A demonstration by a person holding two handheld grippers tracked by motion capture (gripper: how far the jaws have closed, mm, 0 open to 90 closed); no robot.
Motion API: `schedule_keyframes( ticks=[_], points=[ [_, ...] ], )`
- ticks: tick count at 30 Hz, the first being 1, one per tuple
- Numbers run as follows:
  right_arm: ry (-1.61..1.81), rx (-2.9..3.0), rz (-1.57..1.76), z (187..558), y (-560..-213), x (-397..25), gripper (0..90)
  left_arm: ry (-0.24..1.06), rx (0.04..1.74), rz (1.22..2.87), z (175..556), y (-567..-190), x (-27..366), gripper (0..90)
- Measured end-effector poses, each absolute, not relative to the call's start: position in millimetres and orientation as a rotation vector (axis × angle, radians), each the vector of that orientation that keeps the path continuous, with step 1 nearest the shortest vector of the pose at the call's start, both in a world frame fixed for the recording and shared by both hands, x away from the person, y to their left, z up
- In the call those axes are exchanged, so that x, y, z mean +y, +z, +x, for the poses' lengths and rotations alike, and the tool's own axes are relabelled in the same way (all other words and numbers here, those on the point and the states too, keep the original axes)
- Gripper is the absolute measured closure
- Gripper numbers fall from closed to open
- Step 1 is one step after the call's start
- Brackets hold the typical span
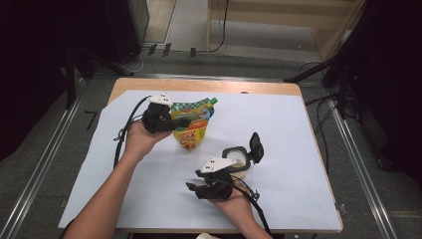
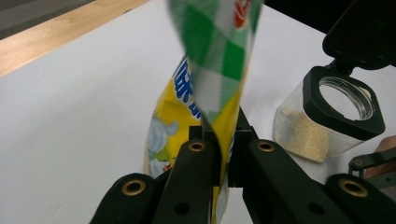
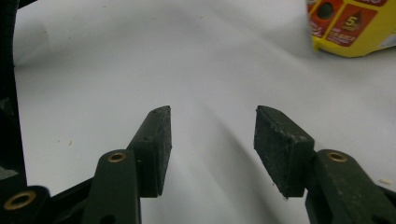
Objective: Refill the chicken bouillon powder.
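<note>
A yellow and green checked pouch (image 1: 195, 124) stands near the back left of the white sheet. My left gripper (image 1: 183, 122) is shut on its side edge, and in the left gripper view the pouch (image 2: 205, 74) rises up from between the closed jaws (image 2: 223, 154). A clear jar (image 1: 239, 159) with a black flip lid standing open holds a layer of pale grains; it sits just behind my right hand. My right gripper (image 1: 193, 190) points left over the bare sheet, open, with nothing between its pads (image 3: 212, 140). The pouch's lower corner (image 3: 350, 25) lies beyond those jaws.
A white sheet (image 1: 149, 194) covers most of the wooden table (image 1: 199, 85). Black cables trail from both grippers. Floor rails run along both sides of the table, and dark stands rise at the back left and back right.
</note>
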State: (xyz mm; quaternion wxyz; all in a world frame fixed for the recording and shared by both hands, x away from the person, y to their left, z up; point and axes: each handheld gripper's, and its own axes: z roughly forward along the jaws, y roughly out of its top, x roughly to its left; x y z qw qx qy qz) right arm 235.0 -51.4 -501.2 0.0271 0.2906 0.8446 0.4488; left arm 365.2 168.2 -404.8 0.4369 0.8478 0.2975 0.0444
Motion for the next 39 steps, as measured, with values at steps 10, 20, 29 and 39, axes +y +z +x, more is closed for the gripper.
schedule_keyframes(
  ticks=[10, 20, 29, 39],
  points=[
    [1.394, 2.593, 0.908, 235, -502, -51, 47.0, 0.003, 0.717, 2.097, 355, -387, 172, 90.0],
    [1.384, 2.588, 0.949, 238, -505, -48, 48.6, -0.078, 0.692, 2.078, 336, -366, 180, 90.0],
    [1.375, 2.577, 0.968, 242, -507, -40, 48.7, -0.102, 0.68, 2.064, 315, -348, 188, 90.0],
    [1.448, 2.489, 1.027, 247, -506, -41, 49.9, -0.129, 0.659, 2.084, 301, -342, 183, 90.0]
  ],
)
